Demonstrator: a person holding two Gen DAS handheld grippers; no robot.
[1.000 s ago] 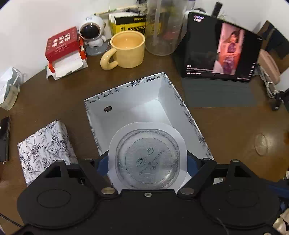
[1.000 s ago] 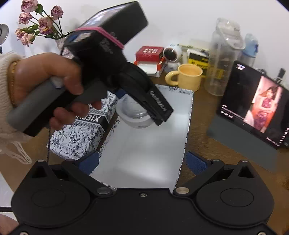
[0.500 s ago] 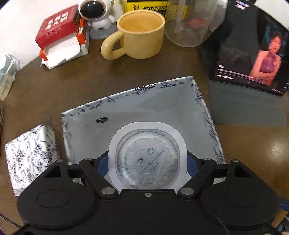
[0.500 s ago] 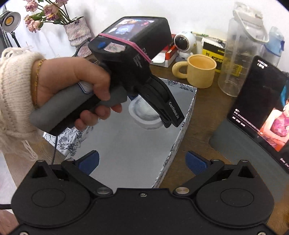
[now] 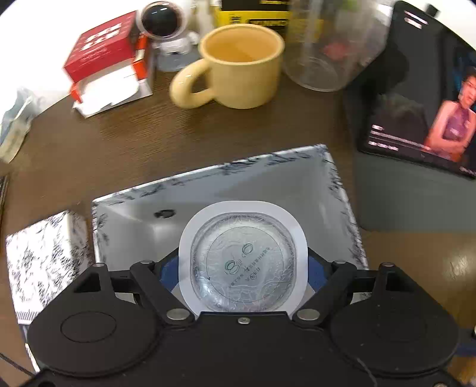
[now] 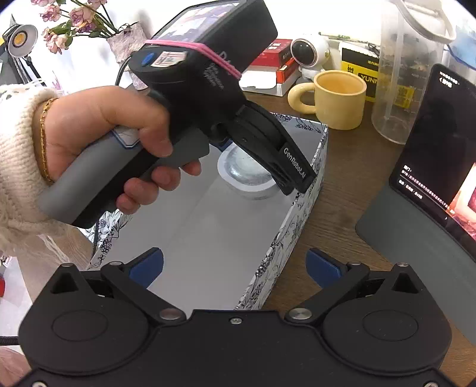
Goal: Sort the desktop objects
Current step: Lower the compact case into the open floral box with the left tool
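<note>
- Left gripper (image 5: 242,265), lower centre of frame, clenches a sealed cup (image 5: 242,262) over the open box (image 5: 208,184).
- Right gripper (image 6: 235,265), lower centre, jaws spread, grasping nothing.

Ahead of me on brown desk (image 5: 125,143): yellow mug (image 5: 238,65), handle turned left. Left of mug, small white astronaut figure (image 5: 165,28), then red and white box (image 5: 108,64). Behind mug, yellow and black box (image 5: 253,12). Right of mug, clear plastic jug (image 5: 324,50). Far right, tablet (image 5: 425,98) propped on grey cover, video playing. My other view adds pink flowers (image 6: 74,18) in vase and small lamp (image 6: 20,38), top left.
</note>
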